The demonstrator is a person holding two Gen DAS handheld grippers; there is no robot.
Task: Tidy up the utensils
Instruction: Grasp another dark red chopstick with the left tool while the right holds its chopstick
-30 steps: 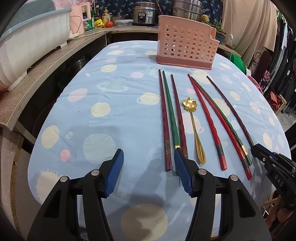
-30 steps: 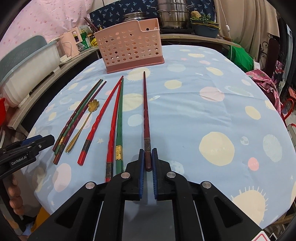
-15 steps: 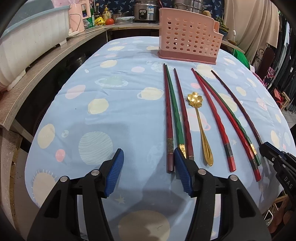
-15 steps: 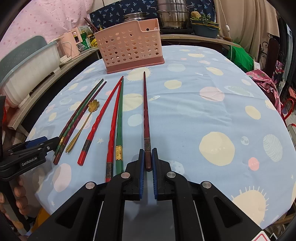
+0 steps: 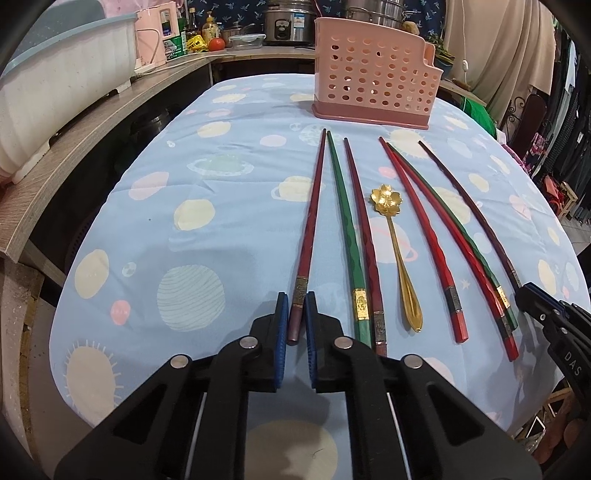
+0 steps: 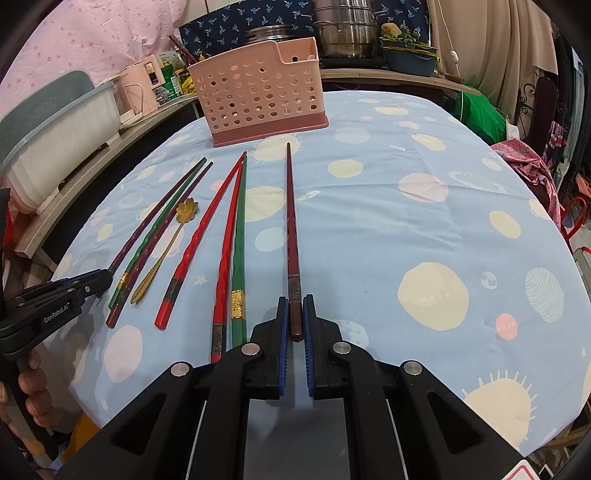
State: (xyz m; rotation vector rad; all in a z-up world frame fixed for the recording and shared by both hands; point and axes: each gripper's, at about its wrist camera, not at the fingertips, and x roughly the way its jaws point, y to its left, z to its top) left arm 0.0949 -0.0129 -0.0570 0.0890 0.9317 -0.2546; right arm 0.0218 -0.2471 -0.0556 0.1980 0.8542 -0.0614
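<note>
Several red, green and dark chopsticks and a gold flower spoon (image 5: 397, 251) lie in a row on the blue tablecloth. A pink perforated utensil basket (image 5: 373, 90) stands at the far end, and it also shows in the right wrist view (image 6: 262, 99). My left gripper (image 5: 296, 314) is shut on the near end of the leftmost dark red chopstick (image 5: 310, 229), which lies on the cloth. My right gripper (image 6: 295, 317) is shut on the near end of the rightmost dark red chopstick (image 6: 291, 218), also flat on the cloth.
A wooden counter (image 5: 85, 133) with a white tub (image 5: 55, 85) runs along the left. Pots and a rice cooker (image 5: 286, 26) stand behind the basket. The right half of the tablecloth (image 6: 424, 206) holds nothing. Clothes hang at the far right.
My left gripper has moved left and forward and closed from wide open onto the leftmost dark red chopstick. My right gripper stays shut on its chopstick.
</note>
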